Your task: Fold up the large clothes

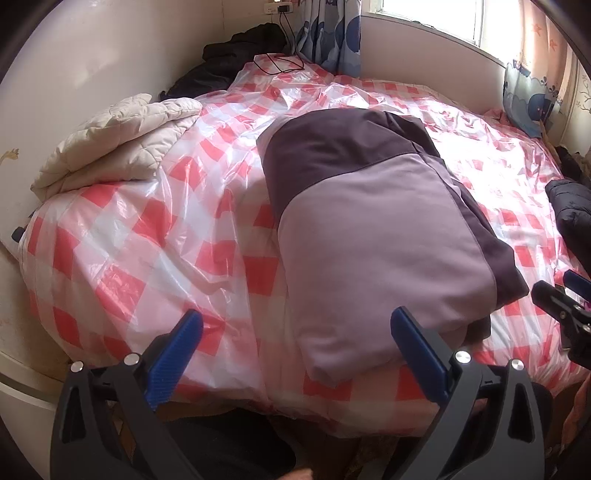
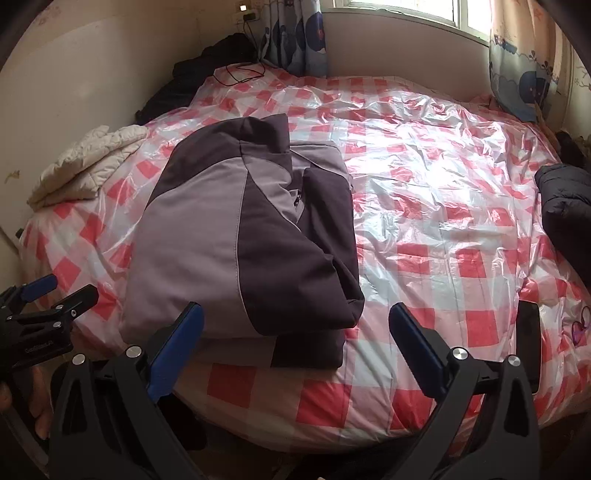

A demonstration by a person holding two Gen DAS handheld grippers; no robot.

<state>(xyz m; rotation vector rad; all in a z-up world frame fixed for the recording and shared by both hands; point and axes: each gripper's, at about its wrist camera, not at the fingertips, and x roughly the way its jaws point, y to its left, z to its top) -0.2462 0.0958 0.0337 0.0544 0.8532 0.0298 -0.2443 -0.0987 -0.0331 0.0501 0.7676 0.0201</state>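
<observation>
Readable text: almost none.
Small pale lettering on side of left gripper body in right wrist view, too blurred to make out. Whale/cartoon prints on curtain, no words. Jacket, bed cover: no labels legible.

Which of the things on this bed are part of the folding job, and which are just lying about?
Job:
purple jacket, folded
left tool, open
right tool, open

Lying about:
cream quilted coat
black puffer jacket
black cable
phone
</observation>
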